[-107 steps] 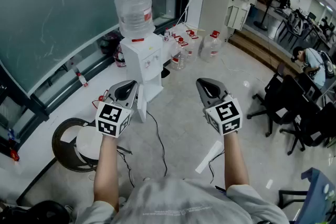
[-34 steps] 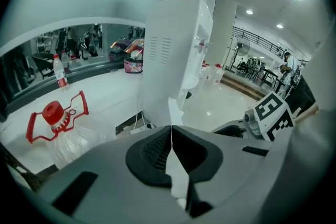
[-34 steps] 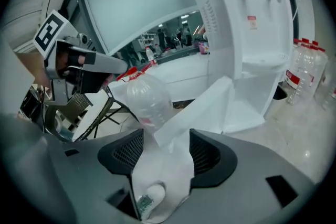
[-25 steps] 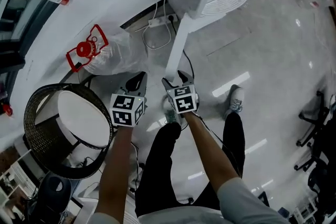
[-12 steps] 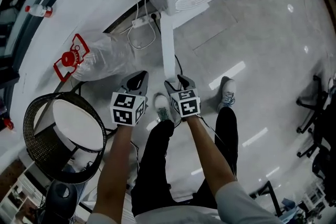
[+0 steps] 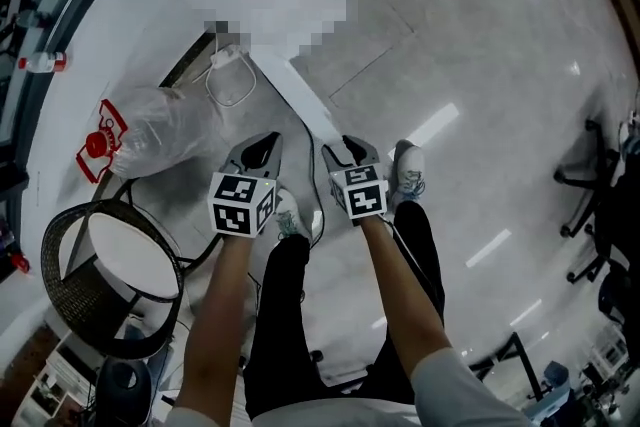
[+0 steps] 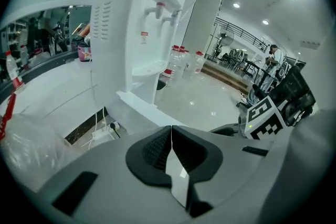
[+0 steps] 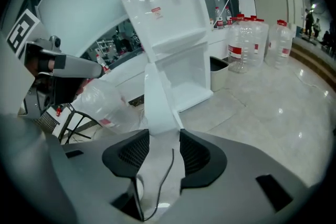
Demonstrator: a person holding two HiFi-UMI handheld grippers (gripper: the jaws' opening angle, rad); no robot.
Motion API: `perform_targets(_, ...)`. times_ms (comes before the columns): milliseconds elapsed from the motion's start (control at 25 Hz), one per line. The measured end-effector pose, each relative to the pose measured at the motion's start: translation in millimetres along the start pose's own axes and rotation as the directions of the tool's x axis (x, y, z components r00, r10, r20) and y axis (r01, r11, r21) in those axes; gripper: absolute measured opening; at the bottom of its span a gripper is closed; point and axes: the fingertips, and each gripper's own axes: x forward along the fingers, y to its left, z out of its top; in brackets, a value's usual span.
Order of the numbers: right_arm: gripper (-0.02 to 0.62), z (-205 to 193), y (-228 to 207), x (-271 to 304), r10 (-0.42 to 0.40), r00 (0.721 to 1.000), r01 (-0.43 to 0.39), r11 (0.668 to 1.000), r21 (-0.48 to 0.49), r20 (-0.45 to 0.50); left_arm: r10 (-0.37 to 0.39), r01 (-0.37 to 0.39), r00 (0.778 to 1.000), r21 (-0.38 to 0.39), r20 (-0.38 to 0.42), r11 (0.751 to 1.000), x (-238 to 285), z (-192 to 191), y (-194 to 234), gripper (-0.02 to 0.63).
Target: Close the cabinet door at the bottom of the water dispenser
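The white water dispenser [image 8: 168,13] stands ahead with its bottom cabinet [image 8: 186,73] open. The cabinet door [image 8: 157,97] juts out toward me, and in the head view I see the door [image 6: 295,90] edge-on as a white strip. My right gripper [image 8: 164,131] has the door's free edge right at its fingertips; its jaws are closing, and only floor and a cable show between the pads. The right gripper [image 6: 345,147] meets the strip's near end. My left gripper [image 7: 170,128] is shut and empty, left of the door [image 7: 139,105]; in the head view the left gripper [image 6: 268,140] sits beside it.
A clear plastic bag [image 6: 160,130] with red print lies left of the door. A power strip with cables [image 6: 225,60] sits by the wall. A round wicker basket [image 6: 60,260] stands at lower left. Water bottles [image 8: 252,39] are right of the dispenser, office chairs [image 6: 600,205] far right.
Both grippers have travelled across the floor with the person, and the door strip now runs slanted up-left toward the dispenser. The right gripper has stayed at the door's free edge.
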Motion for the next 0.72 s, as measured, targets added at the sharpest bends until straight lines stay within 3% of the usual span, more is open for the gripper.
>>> perform_targets(160,0.15,17,-43,-7,-0.031,0.999,0.031,0.999,0.022,0.026,0.016,-0.016,1.0,-0.003,0.004,1.0,18,16,-17,0.02)
perform_targets(720,0.143,120,-172,16,0.017,0.997,-0.005,0.989,-0.145,0.082,0.122,-0.117,0.992,-0.13,0.036,0.985,90,65,-38,0.02)
